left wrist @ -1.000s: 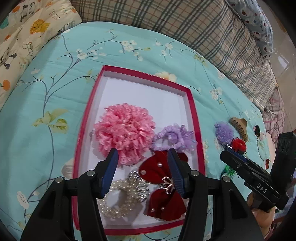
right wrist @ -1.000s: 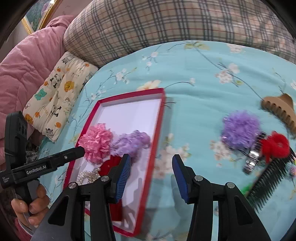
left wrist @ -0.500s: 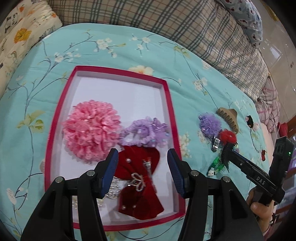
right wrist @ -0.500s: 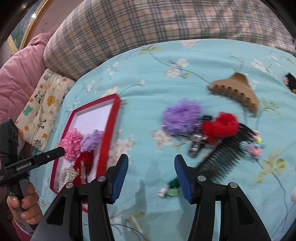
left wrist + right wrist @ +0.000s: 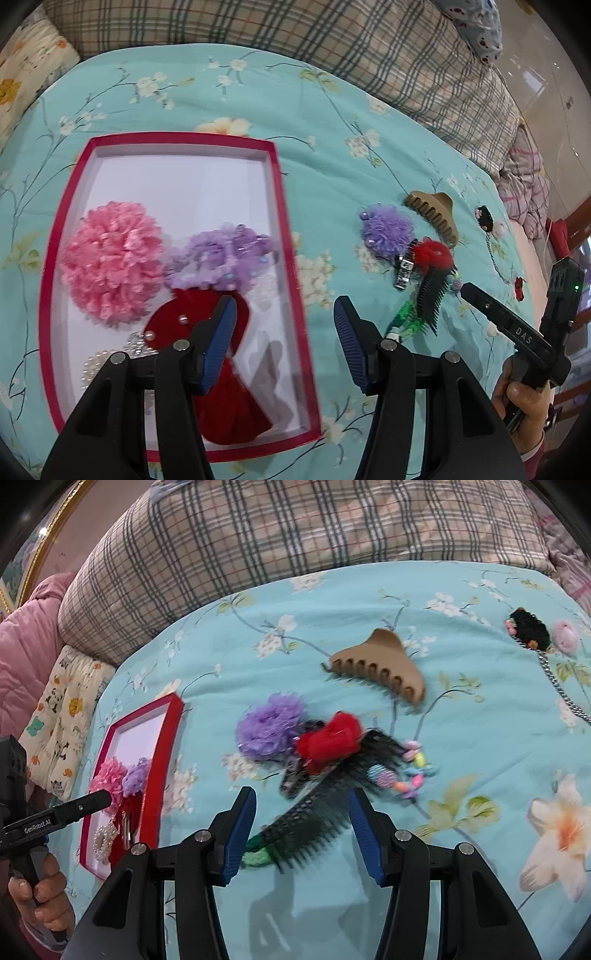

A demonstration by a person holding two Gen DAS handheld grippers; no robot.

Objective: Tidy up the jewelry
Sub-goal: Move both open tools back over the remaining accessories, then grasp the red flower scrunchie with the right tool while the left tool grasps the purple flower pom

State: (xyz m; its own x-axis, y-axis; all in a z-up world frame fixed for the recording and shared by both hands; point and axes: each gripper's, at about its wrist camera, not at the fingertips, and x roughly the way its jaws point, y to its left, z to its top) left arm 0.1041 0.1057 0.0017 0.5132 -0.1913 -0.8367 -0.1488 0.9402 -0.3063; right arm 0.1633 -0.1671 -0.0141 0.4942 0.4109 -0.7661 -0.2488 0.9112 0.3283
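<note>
1. Left gripper (image 5: 284,341): jaws apart, empty; red tray (image 5: 291,236) edge runs between the fingers, red bow (image 5: 207,317) behind the left finger.
2. Right gripper (image 5: 301,834): jaws spread, empty; black comb (image 5: 314,812) lies between the fingertips, probably not touching (blurred).
3. Red pom clip (image 5: 328,740) and purple pom (image 5: 269,725) just ahead of the fingers.

My left wrist view looks down over the red tray (image 5: 291,236); my right faces the black comb (image 5: 317,823) closely. Both share these.
</note>
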